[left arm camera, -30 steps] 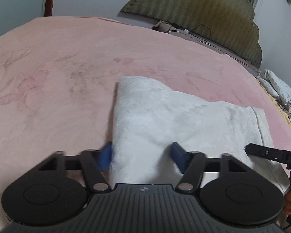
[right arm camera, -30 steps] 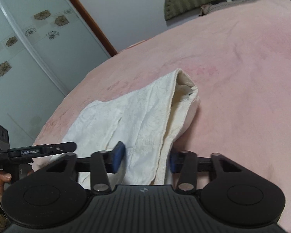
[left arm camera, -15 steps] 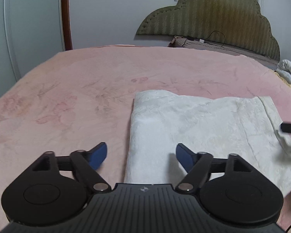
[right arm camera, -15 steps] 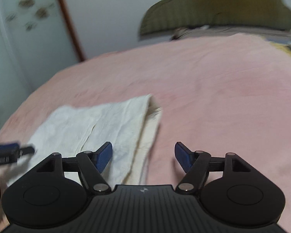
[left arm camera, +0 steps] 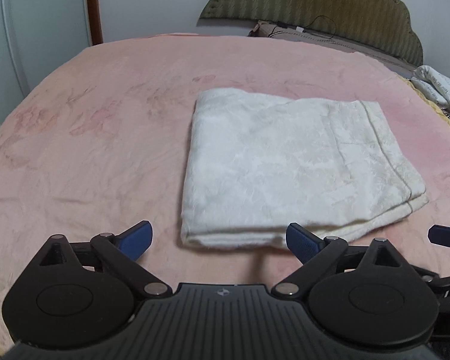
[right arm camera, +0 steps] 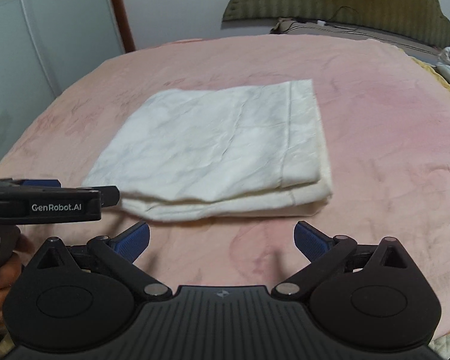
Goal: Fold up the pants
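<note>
The white pants (left arm camera: 288, 165) lie folded on the pink bed (left arm camera: 90, 150). The left tool (left arm camera: 219, 241) and right tool (right arm camera: 222, 238) are both opening, nothing between their jaws.

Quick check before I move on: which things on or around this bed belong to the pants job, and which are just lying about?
Job:
white folded pants
left gripper, opening, nothing between
right gripper, opening, nothing between

Lying about:
pink blanket
green headboard
cable
patterned cloth

White textured pants (left arm camera: 288, 162) lie folded into a flat layered rectangle on the pink bedspread (left arm camera: 90, 150)
</note>
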